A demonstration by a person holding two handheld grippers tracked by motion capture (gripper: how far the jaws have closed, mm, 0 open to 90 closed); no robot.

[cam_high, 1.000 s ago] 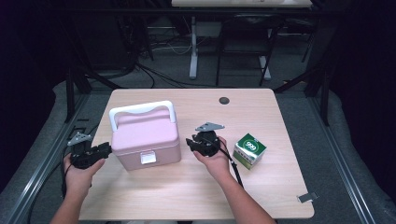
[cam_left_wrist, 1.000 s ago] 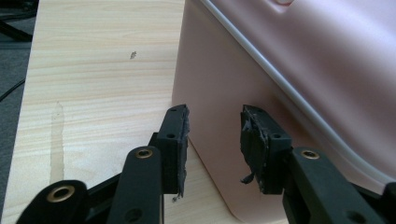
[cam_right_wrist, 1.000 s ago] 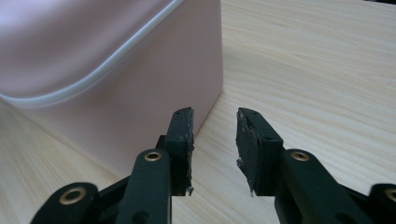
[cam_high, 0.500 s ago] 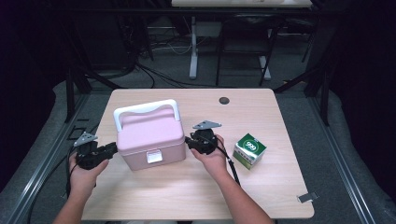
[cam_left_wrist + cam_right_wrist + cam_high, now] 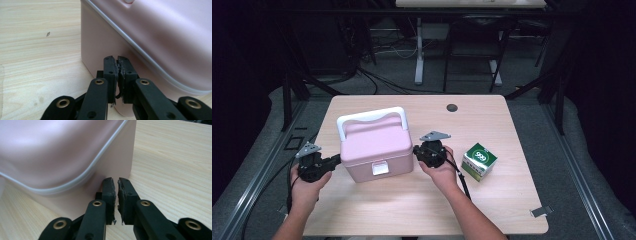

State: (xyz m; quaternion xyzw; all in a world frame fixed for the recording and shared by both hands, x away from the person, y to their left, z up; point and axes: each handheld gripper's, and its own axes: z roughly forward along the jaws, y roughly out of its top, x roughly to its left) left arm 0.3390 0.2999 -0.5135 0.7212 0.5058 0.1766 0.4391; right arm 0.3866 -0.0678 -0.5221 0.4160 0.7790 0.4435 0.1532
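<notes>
1. The pink box [image 5: 376, 150] stands on the table [image 5: 512, 130], left of centre, with its white handle [image 5: 371, 116] up.
2. The left gripper [image 5: 334, 160] has just closed; its jaws meet on nothing, tips at the box's left wall.
3. The right gripper [image 5: 416, 151] has likewise just closed empty, tips against the right wall.
4. A green carton [image 5: 478, 161] sits just right of the right hand [image 5: 443, 170].

We see the lidded box [image 5: 374, 147] standing on the table [image 5: 512, 200], left of its middle, handle [image 5: 371, 116] toward the far side. The left gripper [image 5: 334, 160] sits at the box's left wall, the right gripper [image 5: 416, 152] at its right wall. Right of the right gripper lies a small carton [image 5: 479, 161]. Behind it, near the far edge, sits a round hole [image 5: 452, 107]. A clip [image 5: 541, 211] lies at the near right corner.
</notes>
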